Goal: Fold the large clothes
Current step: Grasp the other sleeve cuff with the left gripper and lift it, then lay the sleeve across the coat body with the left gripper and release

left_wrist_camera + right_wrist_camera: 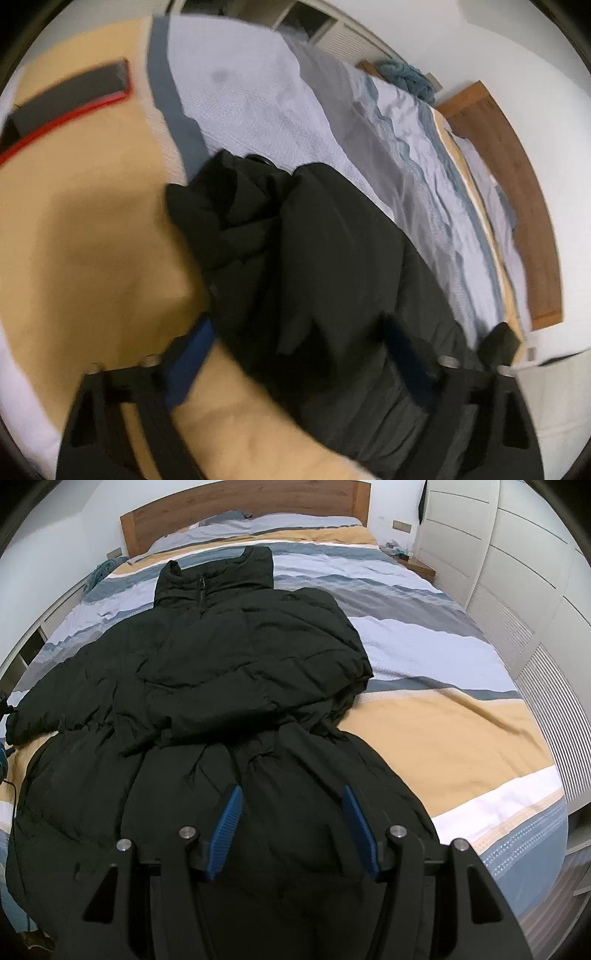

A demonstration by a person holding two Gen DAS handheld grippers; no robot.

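A large black puffer jacket (229, 672) lies front up on the striped bed cover (443, 716), collar toward the headboard. Its right sleeve is folded across the chest; the left sleeve stretches out to the left. My right gripper (291, 808) is open above the jacket's lower part, blue pads (225, 830) apart, holding nothing. In the left wrist view, which is blurred, my left gripper (295, 354) is open over the black jacket sleeve (295, 240), with the fabric lying between its blue pads (188, 362).
A wooden headboard (243, 506) stands at the far end of the bed. White wardrobes (517, 572) line the right side. A blue knitted item (406, 79) lies by the bed's left edge. A dark red-edged object (66, 99) shows in the left wrist view.
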